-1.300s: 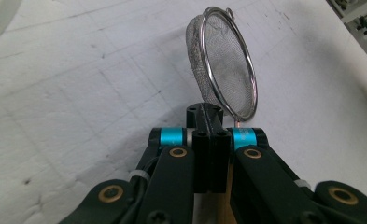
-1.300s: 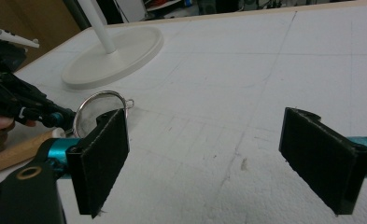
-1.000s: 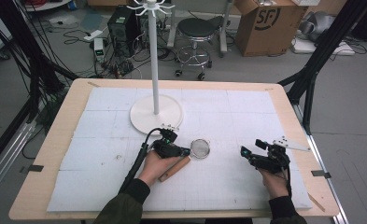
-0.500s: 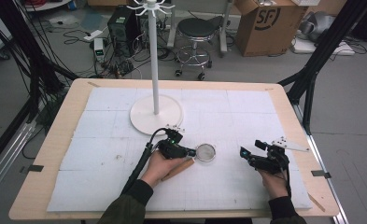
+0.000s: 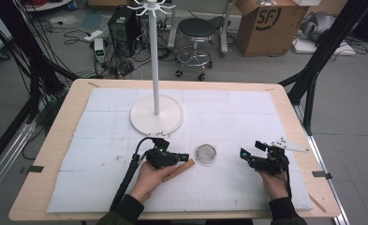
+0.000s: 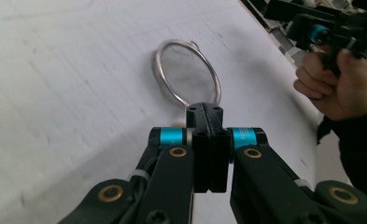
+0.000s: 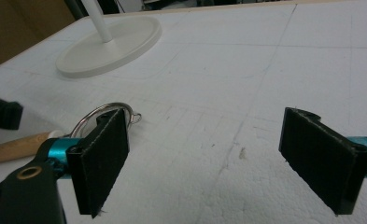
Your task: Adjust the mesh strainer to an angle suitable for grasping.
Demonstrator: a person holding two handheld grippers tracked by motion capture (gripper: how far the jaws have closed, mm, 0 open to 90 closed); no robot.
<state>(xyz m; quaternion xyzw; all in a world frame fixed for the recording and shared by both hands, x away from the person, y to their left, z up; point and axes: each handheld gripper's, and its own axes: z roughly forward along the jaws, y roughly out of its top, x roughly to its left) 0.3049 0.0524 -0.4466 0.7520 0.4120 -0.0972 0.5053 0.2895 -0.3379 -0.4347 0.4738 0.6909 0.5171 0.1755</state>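
On my left, the wooden worktop [image 5: 46, 154] shows a bare strip of edge beside the white foam sheet [image 5: 102, 154] that covers most of it, and that side of the sheet lies open. My left gripper [image 5: 184, 157] rests low over the sheet near its front half, its fingers clenched flat together with nothing between them, pointing toward the small round wire-mesh strainer with a light wooden handle [image 5: 206, 153]. The handle runs under my left hand [image 5: 151, 178], while the metal ring lies flat on the foam just past my fingertips. Behind it, well apart, stands the white hanging stand with a round flat base [image 5: 156, 115], with clear sheet between base and strainer. To the right of the ring there is an open stretch of foam, then my right gripper [image 5: 244, 154], its fingers released and spread wide over bare sheet, holding nothing. In the right gripper view the ring [image 7: 107, 114] sits beyond my near finger [image 7: 104, 154]. Past that gripper, the sheet ends short of the worktop's right edge.
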